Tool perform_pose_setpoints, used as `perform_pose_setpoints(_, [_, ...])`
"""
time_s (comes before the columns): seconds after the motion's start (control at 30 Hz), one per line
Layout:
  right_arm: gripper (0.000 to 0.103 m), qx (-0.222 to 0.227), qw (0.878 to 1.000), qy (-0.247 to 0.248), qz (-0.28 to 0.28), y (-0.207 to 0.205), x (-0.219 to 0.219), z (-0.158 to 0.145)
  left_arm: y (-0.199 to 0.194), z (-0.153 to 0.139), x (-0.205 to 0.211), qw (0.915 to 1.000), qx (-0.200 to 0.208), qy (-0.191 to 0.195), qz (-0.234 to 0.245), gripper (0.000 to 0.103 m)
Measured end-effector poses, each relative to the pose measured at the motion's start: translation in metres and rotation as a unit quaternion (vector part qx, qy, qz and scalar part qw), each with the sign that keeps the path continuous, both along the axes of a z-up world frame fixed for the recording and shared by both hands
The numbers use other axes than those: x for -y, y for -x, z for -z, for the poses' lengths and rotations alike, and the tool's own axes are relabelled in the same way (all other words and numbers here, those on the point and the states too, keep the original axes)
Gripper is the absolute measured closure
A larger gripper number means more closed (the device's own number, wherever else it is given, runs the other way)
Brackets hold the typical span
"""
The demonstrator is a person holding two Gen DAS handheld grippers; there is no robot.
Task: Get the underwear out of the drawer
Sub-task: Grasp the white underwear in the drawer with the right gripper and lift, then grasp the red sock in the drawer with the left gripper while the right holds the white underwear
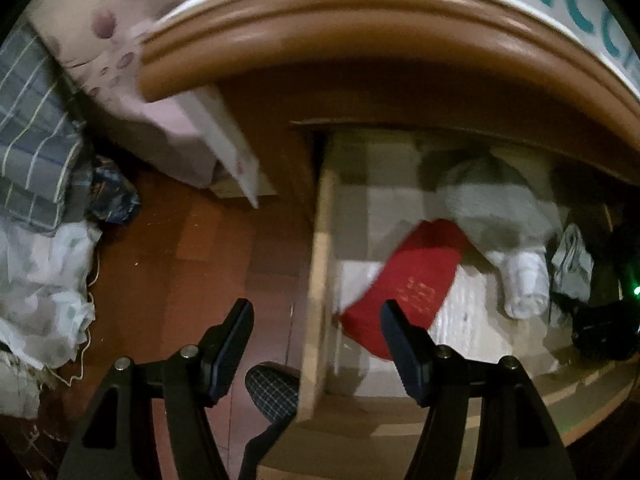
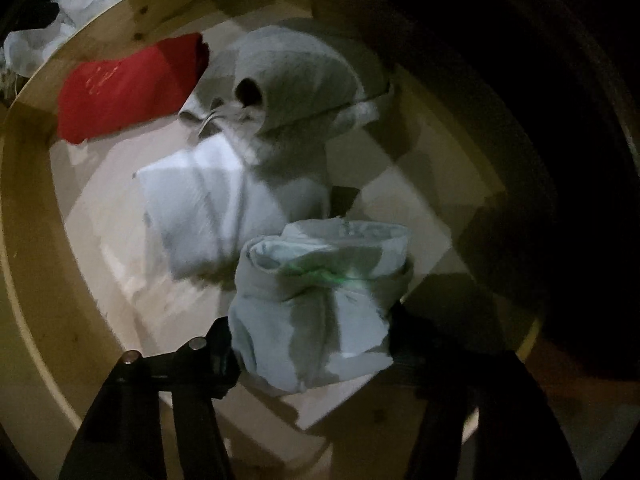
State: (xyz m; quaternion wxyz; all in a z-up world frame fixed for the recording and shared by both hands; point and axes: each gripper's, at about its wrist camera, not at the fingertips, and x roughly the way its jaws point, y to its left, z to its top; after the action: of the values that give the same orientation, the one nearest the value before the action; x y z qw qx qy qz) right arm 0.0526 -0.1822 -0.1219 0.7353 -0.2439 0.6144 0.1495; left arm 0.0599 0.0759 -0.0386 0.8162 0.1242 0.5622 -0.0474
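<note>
Right claw (image 2: 312, 344): pointed down into the open drawer (image 2: 28, 216), clenched on a pale rolled garment, the underwear (image 2: 320, 300), pinched between both fingers. Beyond the claw lie a white folded item (image 2: 200, 208) and a grey garment (image 2: 296, 76); a red cloth (image 2: 120, 88) sits further off to its left.

Left claw (image 1: 316, 344): released, nothing between the fingers, above the drawer's side wall (image 1: 320, 264); the red cloth (image 1: 412, 280) is just ahead of its right finger.

Home bedroom: bed (image 1: 132, 60), open wooden drawer (image 2: 24, 216) of folded clothes (image 2: 124, 88).
</note>
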Motion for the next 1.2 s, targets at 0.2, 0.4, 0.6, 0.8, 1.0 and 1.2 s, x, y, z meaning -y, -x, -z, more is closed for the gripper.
perform_pose_setpoints(0.2, [0.047, 0.012, 0.998, -0.020, 0.052, 0.008, -0.001, -0.041, 0.001, 0.012, 0.009, 0.9996, -0.022, -0.008, 0.015, 0.036])
perform_pose_setpoints(0.4, [0.047, 0.012, 0.997, -0.016, 0.077, 0.028, -0.006, -0.051, 0.004, 0.017, 0.011, 0.9993, -0.030, -0.017, 0.016, 0.036])
perform_pose_setpoints(0.6, [0.047, 0.011, 0.987, -0.052, 0.151, 0.035, -0.003, -0.045, 0.004, 0.023, 0.012, 0.9988, -0.043, -0.011, 0.018, 0.036])
perform_pose_setpoints(0.8, [0.046, 0.021, 0.979, -0.074, 0.191, 0.038, 0.013, -0.051, 0.008, 0.031, 0.024, 0.9969, -0.042, -0.048, 0.046, 0.036])
perform_pose_setpoints(1.0, [0.046, 0.027, 0.961, -0.124, 0.245, 0.049, 0.027, -0.054, 0.000, 0.029, 0.036, 0.9925, -0.025, -0.072, 0.096, 0.036])
perform_pose_setpoints(1.2, [0.046, 0.051, 0.945, -0.164, 0.278, 0.061, 0.033, -0.072, -0.009, 0.040, 0.045, 0.9804, -0.037, -0.110, 0.159, 0.036])
